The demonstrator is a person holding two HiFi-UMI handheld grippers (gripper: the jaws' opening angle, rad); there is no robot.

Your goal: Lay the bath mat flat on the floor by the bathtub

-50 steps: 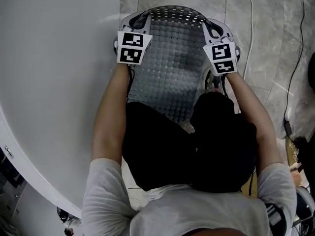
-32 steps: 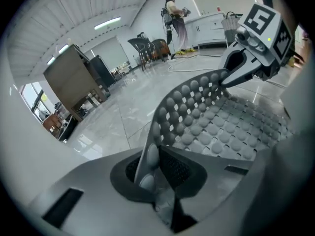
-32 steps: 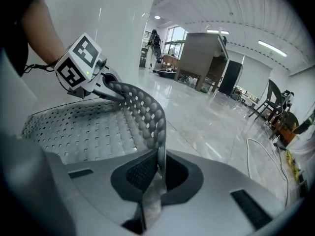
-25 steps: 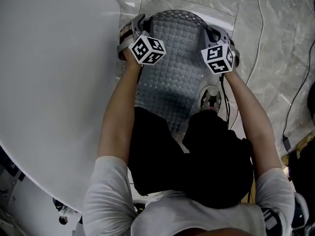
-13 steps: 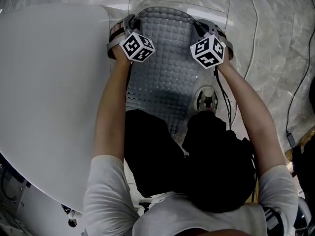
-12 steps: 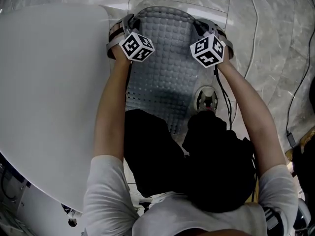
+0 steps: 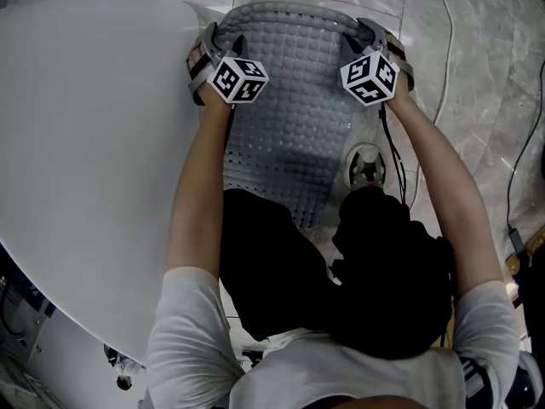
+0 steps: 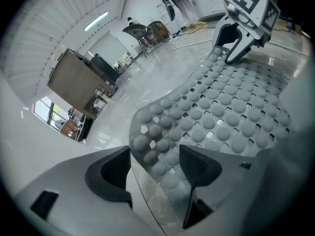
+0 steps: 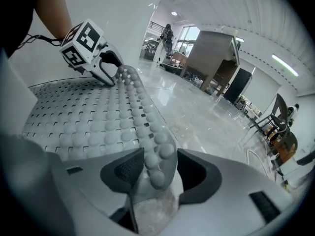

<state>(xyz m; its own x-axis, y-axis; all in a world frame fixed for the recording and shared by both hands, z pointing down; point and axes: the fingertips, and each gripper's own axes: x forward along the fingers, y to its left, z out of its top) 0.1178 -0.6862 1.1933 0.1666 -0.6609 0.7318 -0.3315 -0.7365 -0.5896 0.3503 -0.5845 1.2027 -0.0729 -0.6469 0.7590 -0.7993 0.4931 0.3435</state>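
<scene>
Bath mat, near end hidden under the person's legs at lower centre, sits between the just-opened, parted jaws of left gripper and right gripper.

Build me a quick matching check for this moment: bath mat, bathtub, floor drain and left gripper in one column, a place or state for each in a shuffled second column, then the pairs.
1. bath mat
2. bathtub
3. floor drain
4. left gripper

A. round, set in the floor beside the mat's right edge
B. jaws apart, with the mat's edge between them
C. white, filling the left of the head view
D. grey and studded, far edge raised off the floor

Pairs: 1-D, 2-C, 3-A, 4-B.

The left gripper's jaws have just been opening. The mat's edge lies between them and is not pinched.
</scene>
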